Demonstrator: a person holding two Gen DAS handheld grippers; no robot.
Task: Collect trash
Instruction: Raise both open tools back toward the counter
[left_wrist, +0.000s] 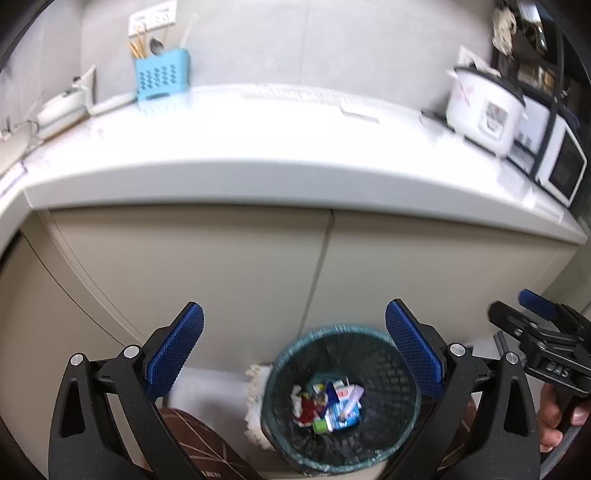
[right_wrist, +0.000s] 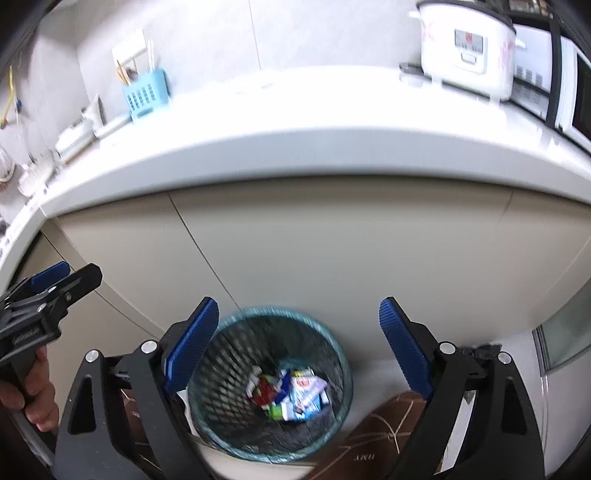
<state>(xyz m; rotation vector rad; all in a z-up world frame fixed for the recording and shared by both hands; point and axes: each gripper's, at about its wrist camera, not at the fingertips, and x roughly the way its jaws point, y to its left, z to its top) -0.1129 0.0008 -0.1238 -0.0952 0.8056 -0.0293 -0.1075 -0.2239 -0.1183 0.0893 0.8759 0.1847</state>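
both claws — left claw and right claw — gape wide and empty above the bin, trash lying inside; scan the desk for leftovers before reaching.

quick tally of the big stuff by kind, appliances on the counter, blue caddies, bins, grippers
appliances: 2, a rice cooker and a microwave
blue caddies: 1, the caddy by the wall
bins: 1, the bin on the floor with wrappers in it
grippers: 2, left gripper and right gripper, jaws wide, nothing between them
total: 6
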